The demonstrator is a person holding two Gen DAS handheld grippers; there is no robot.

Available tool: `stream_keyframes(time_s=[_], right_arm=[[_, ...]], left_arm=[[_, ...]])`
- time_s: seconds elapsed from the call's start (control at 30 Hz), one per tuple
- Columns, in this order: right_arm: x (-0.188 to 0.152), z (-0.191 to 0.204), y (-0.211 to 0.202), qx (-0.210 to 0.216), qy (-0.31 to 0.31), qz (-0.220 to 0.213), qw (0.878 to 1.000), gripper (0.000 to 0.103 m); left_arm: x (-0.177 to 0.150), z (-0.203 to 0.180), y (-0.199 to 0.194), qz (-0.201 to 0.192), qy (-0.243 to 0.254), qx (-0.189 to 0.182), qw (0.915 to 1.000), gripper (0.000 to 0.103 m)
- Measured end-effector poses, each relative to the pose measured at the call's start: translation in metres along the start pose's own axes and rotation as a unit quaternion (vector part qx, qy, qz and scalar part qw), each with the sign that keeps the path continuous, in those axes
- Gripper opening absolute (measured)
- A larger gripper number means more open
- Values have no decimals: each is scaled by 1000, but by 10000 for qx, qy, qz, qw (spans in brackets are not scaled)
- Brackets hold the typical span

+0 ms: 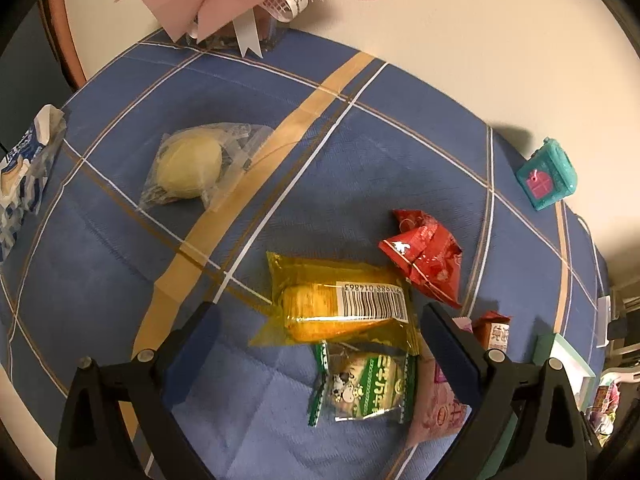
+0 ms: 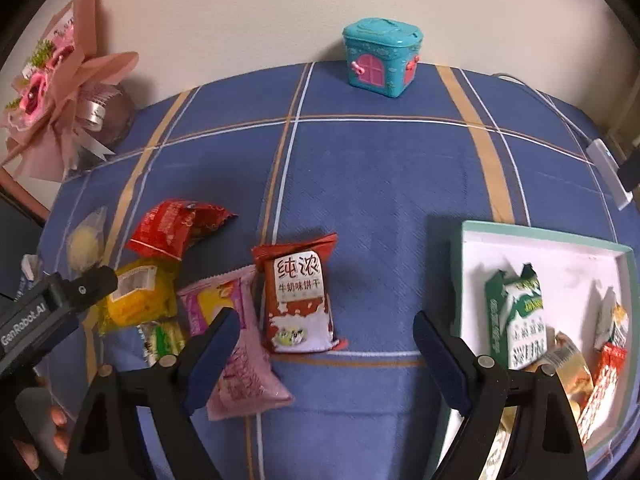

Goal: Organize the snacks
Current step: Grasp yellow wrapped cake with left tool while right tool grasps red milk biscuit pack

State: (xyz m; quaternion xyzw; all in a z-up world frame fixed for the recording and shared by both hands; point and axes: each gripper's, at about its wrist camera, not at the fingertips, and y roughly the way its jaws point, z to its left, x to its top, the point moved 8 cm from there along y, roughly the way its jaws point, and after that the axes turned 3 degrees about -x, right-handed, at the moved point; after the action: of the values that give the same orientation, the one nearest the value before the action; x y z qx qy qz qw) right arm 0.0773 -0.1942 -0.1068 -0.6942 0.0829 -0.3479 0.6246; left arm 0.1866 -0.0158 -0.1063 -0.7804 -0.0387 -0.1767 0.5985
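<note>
**Both grippers wide apart over a scatter of snacks**

At the bottom of the left wrist view, the left gripper has its jaws spread wide, clamped on nothing. Between its fingers lie a green-and-white snack packet and, just above it, a yellow packet with a barcode label, the two overlapping at their edges. A pink packet lies partly behind the right-hand finger, so how much of it touches the others is hard to tell. Above and right of the yellow one sits a crumpled red packet. Further up and to the left, well apart from the cluster, is a clear bag with a pale round bun, and a blue-and-white packet lies at the far left edge. All rest on a blue checked tablecloth.

In the right wrist view, the right gripper likewise stands open and empty. A red-brown milk biscuit packet lies flat between its fingers, nearer the left-hand one, just beside the pink packet, which the left finger overlaps in the frame. At the lower right, a white tray with a teal rim holds a green-and-white packet and several other wrapped snacks. At the left edge the other gripper hangs over the yellow packet.

Farthest off, a teal toy house with pink windows stands by the wall at top centre, and a pink wrapped bouquet leans at the upper left.
</note>
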Motion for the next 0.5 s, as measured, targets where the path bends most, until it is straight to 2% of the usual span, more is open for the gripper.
stream_keyframes(time_s=[0.27, 0.5], right_arm=[[-3, 2, 29, -97, -135, 188, 9997, 86], [-7, 4, 47, -170, -239, 326, 9990, 81]], left_arm=[[10, -7, 19, -54, 153, 126, 9998, 100], [9, -11, 39, 92, 281, 149, 9995, 100]])
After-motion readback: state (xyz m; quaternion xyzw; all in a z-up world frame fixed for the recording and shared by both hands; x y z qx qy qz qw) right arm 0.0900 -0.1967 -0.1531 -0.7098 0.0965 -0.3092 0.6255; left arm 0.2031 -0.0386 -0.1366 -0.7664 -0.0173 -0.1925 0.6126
